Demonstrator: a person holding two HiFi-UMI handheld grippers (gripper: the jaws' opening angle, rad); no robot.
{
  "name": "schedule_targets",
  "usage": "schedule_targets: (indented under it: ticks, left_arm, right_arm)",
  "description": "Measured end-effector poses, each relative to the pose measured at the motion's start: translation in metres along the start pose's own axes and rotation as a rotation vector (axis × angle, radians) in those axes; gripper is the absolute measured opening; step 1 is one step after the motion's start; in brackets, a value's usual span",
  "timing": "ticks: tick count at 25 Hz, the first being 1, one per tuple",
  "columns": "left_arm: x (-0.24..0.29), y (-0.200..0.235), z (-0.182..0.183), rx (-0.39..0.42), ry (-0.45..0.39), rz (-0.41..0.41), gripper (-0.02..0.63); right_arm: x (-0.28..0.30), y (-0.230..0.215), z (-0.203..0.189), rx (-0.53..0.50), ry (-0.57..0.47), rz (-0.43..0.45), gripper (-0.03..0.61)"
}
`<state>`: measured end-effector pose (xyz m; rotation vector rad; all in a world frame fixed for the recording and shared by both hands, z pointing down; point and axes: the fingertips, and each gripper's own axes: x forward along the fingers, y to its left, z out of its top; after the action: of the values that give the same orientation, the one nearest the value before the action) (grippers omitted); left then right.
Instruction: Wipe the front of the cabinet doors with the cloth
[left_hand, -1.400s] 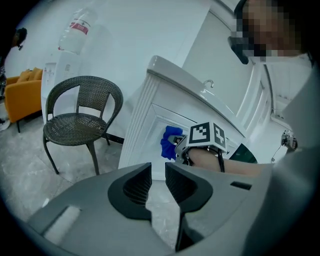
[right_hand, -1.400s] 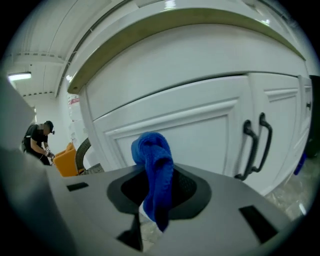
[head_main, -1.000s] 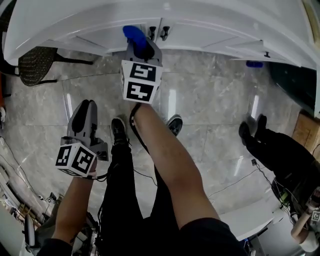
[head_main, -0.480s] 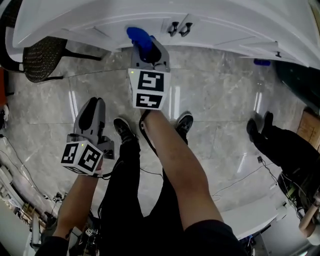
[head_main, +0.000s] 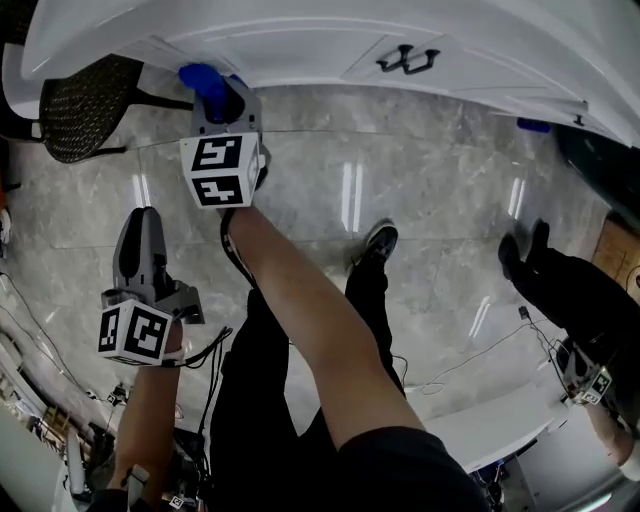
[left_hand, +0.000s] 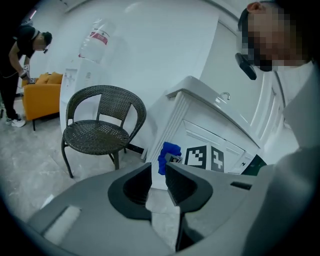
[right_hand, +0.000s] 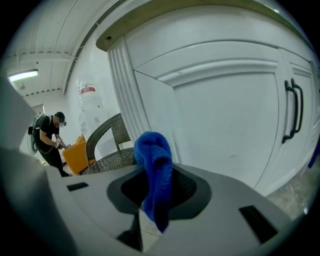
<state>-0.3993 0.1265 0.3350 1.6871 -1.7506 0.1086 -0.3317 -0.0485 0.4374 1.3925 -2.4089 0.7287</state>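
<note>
Holding a blue cloth (right_hand: 152, 150), our right gripper (right_hand: 157, 185) has its jaws clamped on the fabric. The pinch falls about midway down a bunched fold: a rounded wad stands above the jaws and a short tail hangs below them. The wad sits close in front of the white cabinet door (right_hand: 225, 115), toward its left edge and near a fluted corner post (right_hand: 125, 100). We cannot tell whether it touches the panel. A dark door handle (right_hand: 292, 112) lies well to the right.

The cloth looks soft, light and limp, like towelling. We judge it will flatten and drag easily across the smooth painted door, but it could pull out of a shallow pinch, so a deep hold across the bunched middle suits it. The wad above the jaws should meet the door first, which keeps the hard jaw tips off the paint.

Our left gripper (left_hand: 158, 180) hangs low and apart, its jaws drawn together but for a thin slit and holding nothing. A wicker chair (left_hand: 100, 130) stands beside the cabinet on the grey marble floor (head_main: 420, 200).
</note>
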Motion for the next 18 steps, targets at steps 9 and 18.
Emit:
schedule_targets:
  ticks: [9, 18]
  left_arm:
    - [0.025, -0.051, -0.053, 0.013, 0.074, -0.045, 0.087]
    - [0.049, -0.132, -0.089, 0.02, 0.105, -0.099, 0.087]
  right_arm:
    - [-0.025, -0.118, -0.011, 0.057, -0.005, -0.127, 0.08]
    - [-0.065, -0.241, -0.021, 0.138, 0.003, -0.242, 0.08]
